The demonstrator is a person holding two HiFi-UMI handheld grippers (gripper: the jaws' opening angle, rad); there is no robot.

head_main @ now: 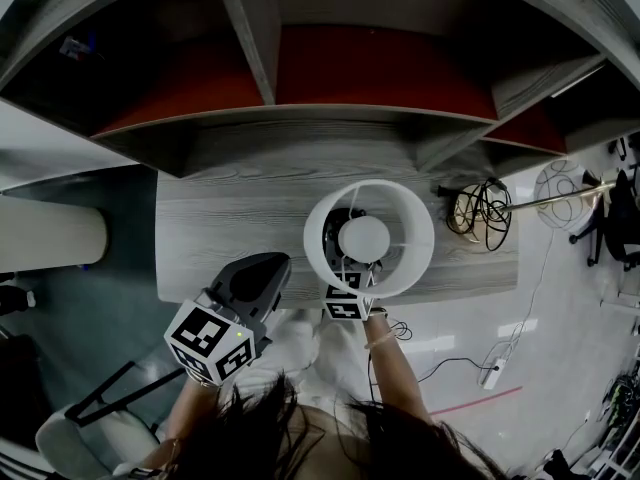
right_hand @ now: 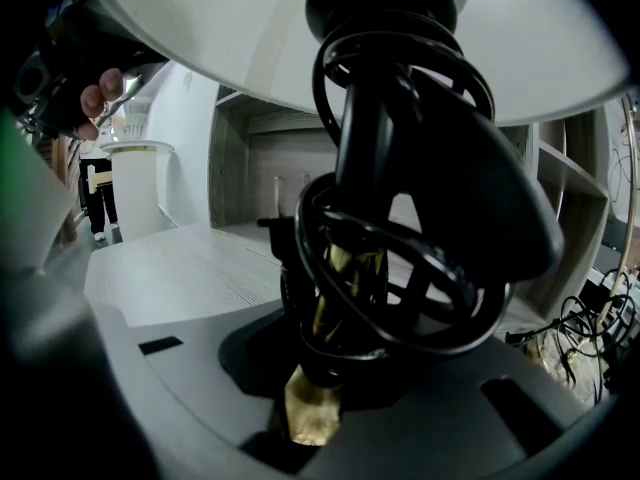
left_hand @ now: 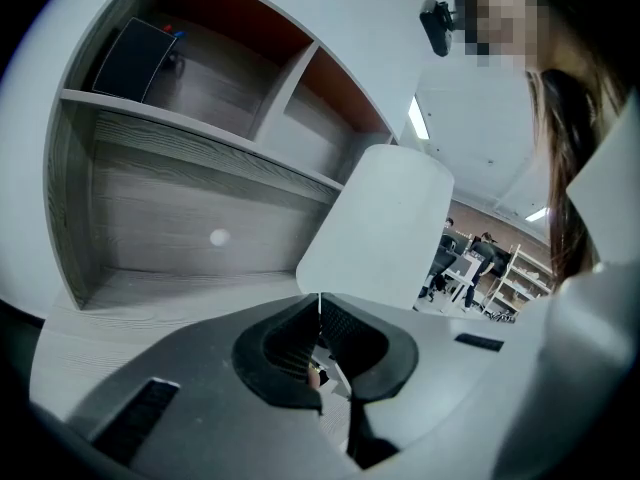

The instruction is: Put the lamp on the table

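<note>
The left claw (left_hand: pixel 320 306) is held closed, empty, at 8 o'clock of the lamp (head_main: pixel 369 238). The lamp is gripped by the right claw (right_hand: pixel 318 368) on its cord-wrapped stem (right_hand: pixel 365 158), over the near edge of the tabletop (head_main: pixel 230 208); released there, it could be tipped off.

The lamp (head_main: pixel 368 238) has a white shade, a brassy gold stem (right_hand: pixel 340 268) and a glossy black cord (right_hand: pixel 420 198). The tabletop (head_main: pixel 240 193) is pale grey wood grain. The shelf (head_main: pixel 380 68) backs are dull red. The left hand-held gripper (head_main: pixel 258 273) is grey, and its cube (head_main: pixel 210 340) bears black-and-white squares.
</note>
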